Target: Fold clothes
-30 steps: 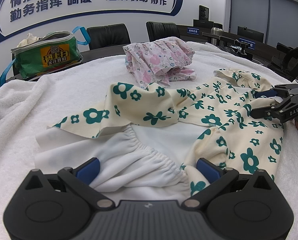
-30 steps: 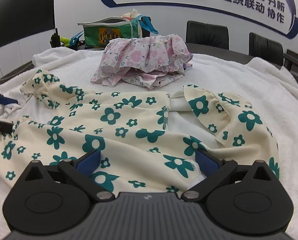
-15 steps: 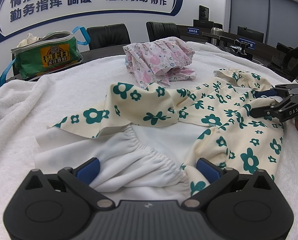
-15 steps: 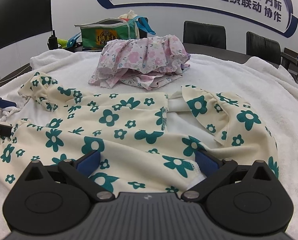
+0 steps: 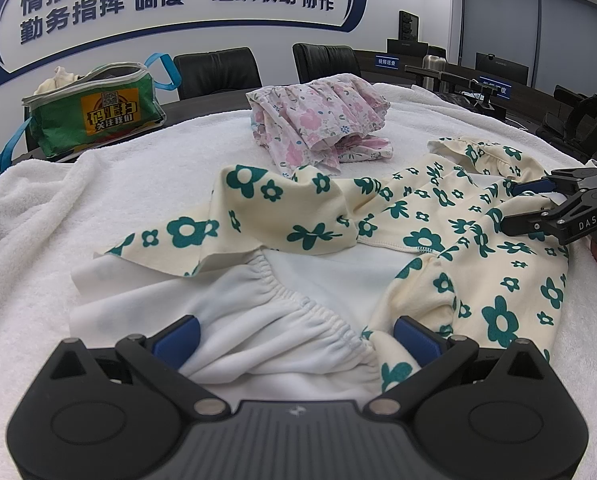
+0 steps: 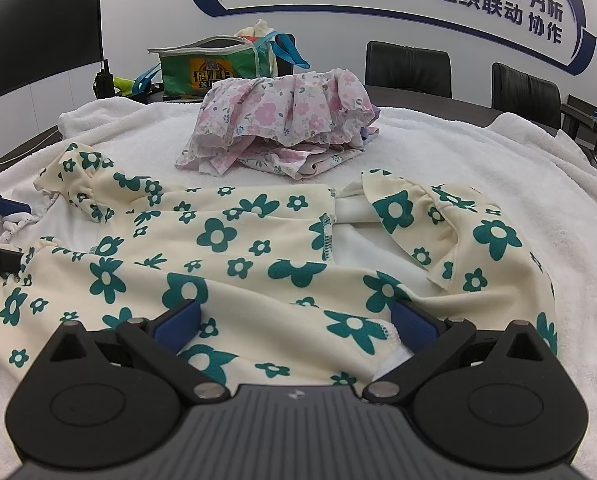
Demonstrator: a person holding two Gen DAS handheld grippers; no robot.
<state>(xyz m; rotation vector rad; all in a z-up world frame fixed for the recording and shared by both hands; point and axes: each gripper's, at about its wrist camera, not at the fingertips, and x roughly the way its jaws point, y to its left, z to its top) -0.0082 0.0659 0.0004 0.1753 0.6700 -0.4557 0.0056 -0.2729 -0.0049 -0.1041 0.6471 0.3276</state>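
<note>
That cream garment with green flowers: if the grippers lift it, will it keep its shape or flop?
The flowered garment would probably flop: it already lies wrinkled, with a corner folded back. It looks thin, so likely light. On the towel it would probably drag rather than slide.

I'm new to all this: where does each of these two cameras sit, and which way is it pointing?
Left wrist view: rides on the left tongs, looking along them over the green-flowered garment; the right tongs show at the right edge.
Right wrist view: rides on the right tongs, looking across the same garment; the left tongs peek in at the left edge.
Shared: the pink floral clothes, green bag and white towel.
</note>
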